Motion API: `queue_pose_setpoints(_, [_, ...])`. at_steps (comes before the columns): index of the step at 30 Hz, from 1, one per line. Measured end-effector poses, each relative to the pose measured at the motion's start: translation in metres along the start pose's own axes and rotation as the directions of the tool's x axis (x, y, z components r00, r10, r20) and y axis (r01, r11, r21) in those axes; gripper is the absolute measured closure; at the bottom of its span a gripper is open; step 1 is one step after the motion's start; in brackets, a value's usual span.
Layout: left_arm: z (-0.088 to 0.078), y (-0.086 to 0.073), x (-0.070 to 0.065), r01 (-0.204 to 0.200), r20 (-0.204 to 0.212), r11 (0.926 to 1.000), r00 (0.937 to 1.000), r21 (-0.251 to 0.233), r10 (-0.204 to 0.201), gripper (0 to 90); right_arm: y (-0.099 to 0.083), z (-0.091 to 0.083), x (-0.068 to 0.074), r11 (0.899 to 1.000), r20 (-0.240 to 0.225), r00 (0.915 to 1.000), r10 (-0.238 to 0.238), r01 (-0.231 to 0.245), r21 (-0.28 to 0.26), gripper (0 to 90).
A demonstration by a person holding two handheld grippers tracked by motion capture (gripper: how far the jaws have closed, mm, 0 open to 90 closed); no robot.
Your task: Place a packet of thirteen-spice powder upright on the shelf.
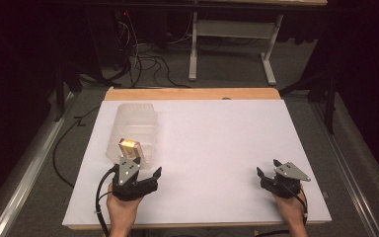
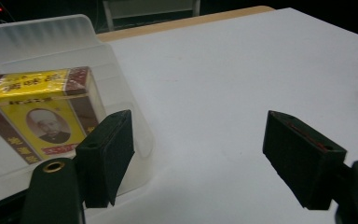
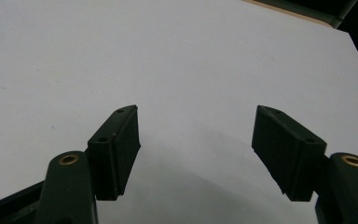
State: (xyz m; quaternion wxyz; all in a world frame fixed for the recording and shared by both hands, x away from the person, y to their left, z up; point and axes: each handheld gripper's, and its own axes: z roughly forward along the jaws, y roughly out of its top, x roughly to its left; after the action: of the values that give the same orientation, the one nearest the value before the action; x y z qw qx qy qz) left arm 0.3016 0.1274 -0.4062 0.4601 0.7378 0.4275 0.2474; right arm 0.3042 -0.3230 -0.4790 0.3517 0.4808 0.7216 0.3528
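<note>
The white table top [image 1: 217, 148] takes up most of the high view, with a bare wooden strip [image 1: 192, 94] along its far edge. I sit at the near edge, a gripper in each hand.

On the left part of the table lies a clear plastic container [image 1: 133, 129], long side running away from me. In the left gripper view its near wall [image 2: 135, 135] stands just beyond my left-hand jaw. Whether jaw and wall touch, I cannot tell.

Inside the container, toward its near end, is a small box [image 1: 129, 147]: yellow face, dark red-brown edges, a small portrait on the front. In the left gripper view the box [image 2: 42, 112] sits tilted, seen through the clear wall.

My left gripper [image 1: 139, 173] is just in front of the container's near end, its grey plate on top. Its jaws stand apart with only bare table between them; they hold nothing. The box is off to the side of the gap, behind the plastic.

My right gripper [image 1: 271, 173] rests well apart from all this, on the right near part of the table. Jaws apart, bare white surface between them, holding nothing.
</note>
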Motion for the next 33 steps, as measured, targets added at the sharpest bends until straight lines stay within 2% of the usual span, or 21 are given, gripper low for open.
queue_pose_setpoints(20, [0.025,0.009,-0.021,-0.023,0.074,0.9997,0.9970,0.013,0.022,25.6,0.000,0.000,0.000,1.000,-0.002,1.0000,0.004,-0.004,-0.002,32.3])
queue_pose_setpoints(33, [0.035,0.013,-0.026,-0.023,0.093,0.9996,0.9955,0.018,0.021,26.0,0.000,0.000,0.000,1.000,-0.004,1.0000,0.006,-0.005,0.003,32.3])
